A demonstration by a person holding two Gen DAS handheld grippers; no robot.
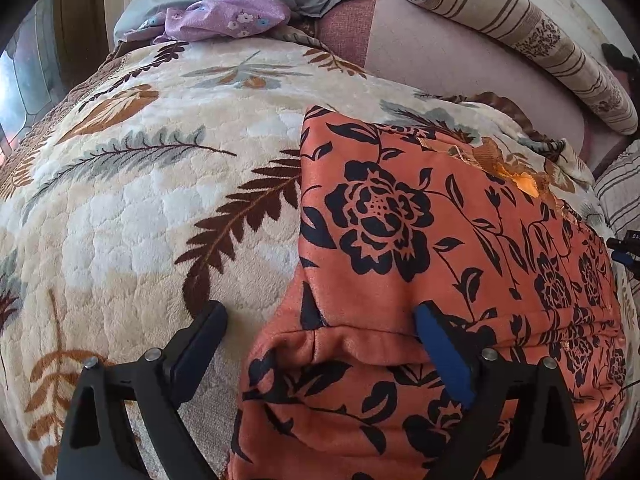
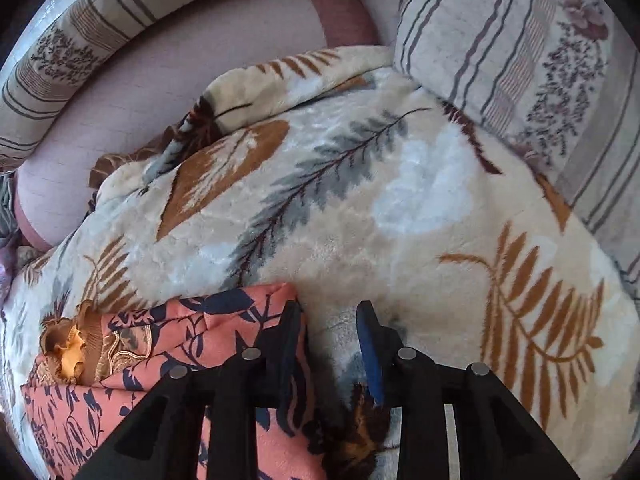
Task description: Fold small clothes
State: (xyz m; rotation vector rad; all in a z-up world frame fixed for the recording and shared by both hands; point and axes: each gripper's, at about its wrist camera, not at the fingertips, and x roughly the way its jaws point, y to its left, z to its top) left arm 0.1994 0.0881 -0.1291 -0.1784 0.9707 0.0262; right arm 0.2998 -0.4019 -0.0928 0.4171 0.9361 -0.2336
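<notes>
Orange black-flowered garment [image 1: 440, 240] lies partly folded on the leaf-patterned plush blanket [image 1: 140, 200]. Left gripper [image 1: 320, 320] gapes wide over its hem; right gripper [image 2: 330, 316] narrowed, empty. Next, pinch that hem

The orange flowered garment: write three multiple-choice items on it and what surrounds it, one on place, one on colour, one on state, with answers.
1. Where does the orange flowered garment lie?
A. On the leaf-patterned blanket
B. On a bare wooden floor
C. Draped over the striped bolster

2. What colour is the crumpled cloth at the far end of the bed?
A. Green
B. Purple with small flowers
C. Plain black

3. How does the left gripper stand?
A. Shut tight on the garment
B. Jaws wide apart, astride the garment's near edge
C. Out of view

Answers: 1 A, blanket shows all round the garment. 2 B, the left wrist view shows purple cloth with pale blossoms. 3 B, one finger is over the blanket, the other over the garment.
</notes>
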